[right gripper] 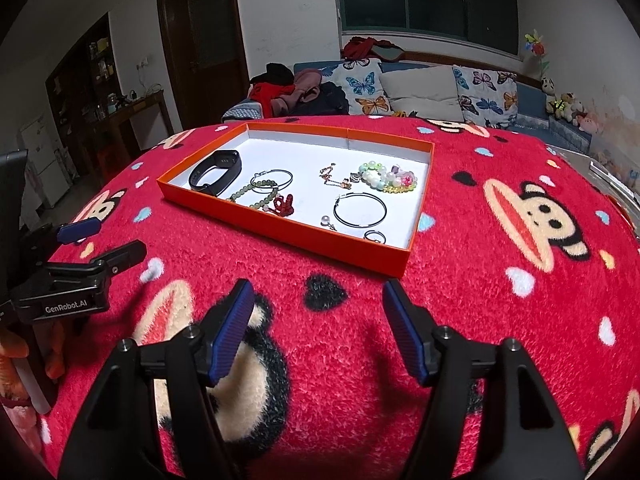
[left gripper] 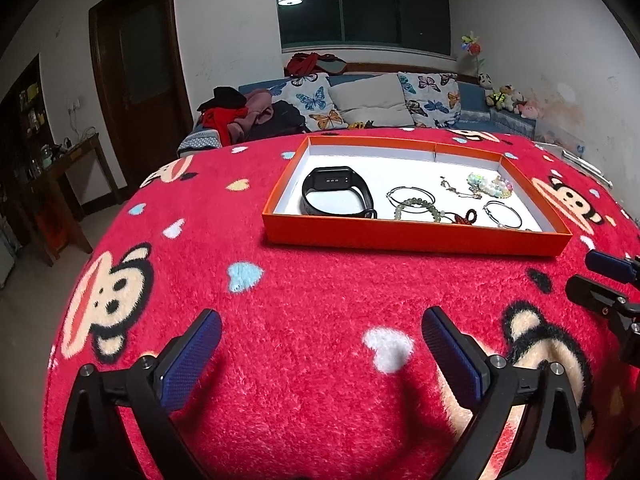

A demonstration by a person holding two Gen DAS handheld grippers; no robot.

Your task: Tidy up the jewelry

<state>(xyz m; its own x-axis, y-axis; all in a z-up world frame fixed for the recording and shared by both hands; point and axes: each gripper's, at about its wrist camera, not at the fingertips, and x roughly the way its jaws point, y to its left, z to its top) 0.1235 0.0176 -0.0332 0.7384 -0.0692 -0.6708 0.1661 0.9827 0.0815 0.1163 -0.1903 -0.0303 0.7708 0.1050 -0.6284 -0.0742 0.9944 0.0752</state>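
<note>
An orange tray (left gripper: 416, 236) (right gripper: 280, 236) with a white floor sits on the red blanket. Inside lie a black smart band (left gripper: 338, 194) (right gripper: 216, 174), a green bead bracelet (left gripper: 418, 208) (right gripper: 256, 194), hoop earrings (right gripper: 360, 210), a thin chain (right gripper: 334, 178) and a pastel bead bracelet (left gripper: 490, 185) (right gripper: 388, 178). My left gripper (left gripper: 320, 316) hovers open over the blanket, well short of the tray, nothing between its blue pads. My right gripper (right gripper: 318, 286) is open too, just short of the tray's near corner, and it holds nothing.
The red plush blanket (left gripper: 320, 288) with monkey faces covers the whole table. A sofa with butterfly cushions (left gripper: 316, 100) stands behind it, a wooden side table (left gripper: 76, 156) and dark door at left. Each gripper shows at the other view's edge.
</note>
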